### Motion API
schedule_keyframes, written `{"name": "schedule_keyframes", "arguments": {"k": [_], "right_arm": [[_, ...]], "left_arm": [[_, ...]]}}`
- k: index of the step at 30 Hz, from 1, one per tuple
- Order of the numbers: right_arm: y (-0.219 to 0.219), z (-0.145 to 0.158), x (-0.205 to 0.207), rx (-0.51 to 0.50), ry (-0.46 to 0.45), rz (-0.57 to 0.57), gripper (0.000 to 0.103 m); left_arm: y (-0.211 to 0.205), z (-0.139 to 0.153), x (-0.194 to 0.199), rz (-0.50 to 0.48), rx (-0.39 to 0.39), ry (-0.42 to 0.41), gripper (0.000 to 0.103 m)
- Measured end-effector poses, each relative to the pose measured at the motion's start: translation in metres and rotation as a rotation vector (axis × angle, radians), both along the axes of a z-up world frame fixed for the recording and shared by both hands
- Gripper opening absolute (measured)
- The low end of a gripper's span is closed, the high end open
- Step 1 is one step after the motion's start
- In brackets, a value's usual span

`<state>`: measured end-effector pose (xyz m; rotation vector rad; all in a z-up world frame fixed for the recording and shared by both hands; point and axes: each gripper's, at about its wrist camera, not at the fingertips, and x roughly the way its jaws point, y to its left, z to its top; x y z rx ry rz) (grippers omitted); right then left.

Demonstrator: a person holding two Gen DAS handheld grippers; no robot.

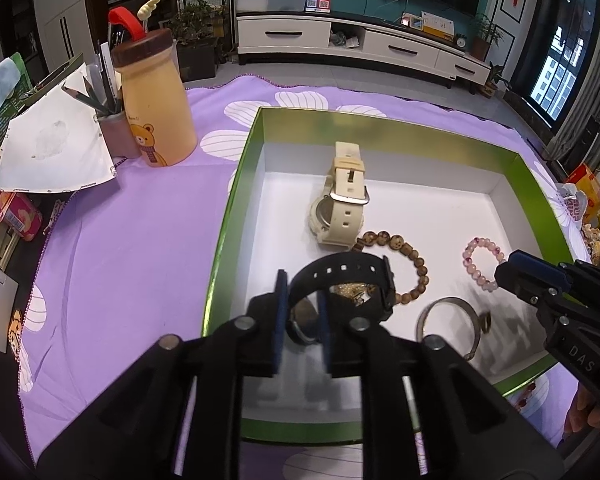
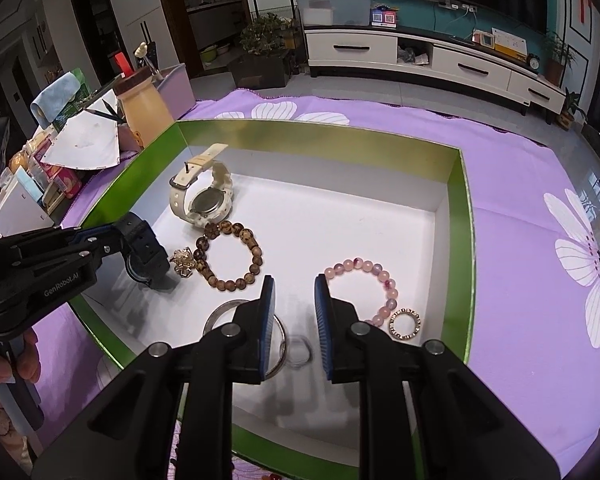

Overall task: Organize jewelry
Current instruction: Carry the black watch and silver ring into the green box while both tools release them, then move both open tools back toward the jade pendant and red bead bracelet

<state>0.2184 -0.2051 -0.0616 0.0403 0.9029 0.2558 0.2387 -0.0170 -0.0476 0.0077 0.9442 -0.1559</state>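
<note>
So here's where we're at with the jewelry: pretty much everything we can see is already inside the green box (image 2: 458, 208) sitting on the purple flowered cloth (image 2: 520, 184) over the worktop. The cream watch (image 2: 204, 196) lies toward the far left of the white floor, the brown bead bracelet (image 2: 230, 256) is just in front of it, and the little gold brooch (image 2: 182, 260) sits right beside that bracelet. The pink bead bracelet (image 2: 374, 286) is over to the right with a studded ring (image 2: 405, 323) just beside it, and a silver bangle (image 2: 216, 314) plus a small plain ring (image 2: 300, 354) sit near the front edge. Our left hand-held gripper (image 1: 302, 322) has the black watch (image 1: 342, 280) down in the box; its pads are only slightly apart with the watch case between them, and from these views we can't really tell if they're pressing on it or have let go. Our right hand-held gripper (image 2: 294, 320) is a little way open and holding nothing, hovering over the bangle and the small ring. We don't spot any loose pieces out on the cloth, so our guess is the collecting part is close to done, and what's left is freeing the black watch and maybe tidying the layout.
</note>
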Motion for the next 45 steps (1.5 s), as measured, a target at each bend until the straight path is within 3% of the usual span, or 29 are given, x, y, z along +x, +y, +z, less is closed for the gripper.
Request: {"name": "schedule_keyframes", "arguments": {"k": [4,12,26,36,45], "right_arm": [[-0.009,0.008,-0.006,0.024,-0.023,-0.023,0.034],[-0.035,0.034,-0.036,0.074,-0.092,-0.06,0.038],[-0.074,0.048,-0.106,0.089,-0.126,-0.128,0.039],[-0.085,0.032,-0.141,0.098,-0.08,-0.153,0.039],[-0.082,0.004,-0.157,0.118,-0.01,-0.15,0.039]], "left_arm": [[-0.003,0.006,-0.003,-0.009,-0.012,-0.015,0.051],[-0.006,0.028,-0.016,-0.003,-0.016,-0.069,0.064],[0.013,0.049,-0.07,0.023,-0.059,-0.115,0.068],[0.016,0.051,-0.107,0.012,-0.087,-0.098,0.069],[0.0,0.03,-0.138,-0.044,-0.069,-0.074,0.072]]}}
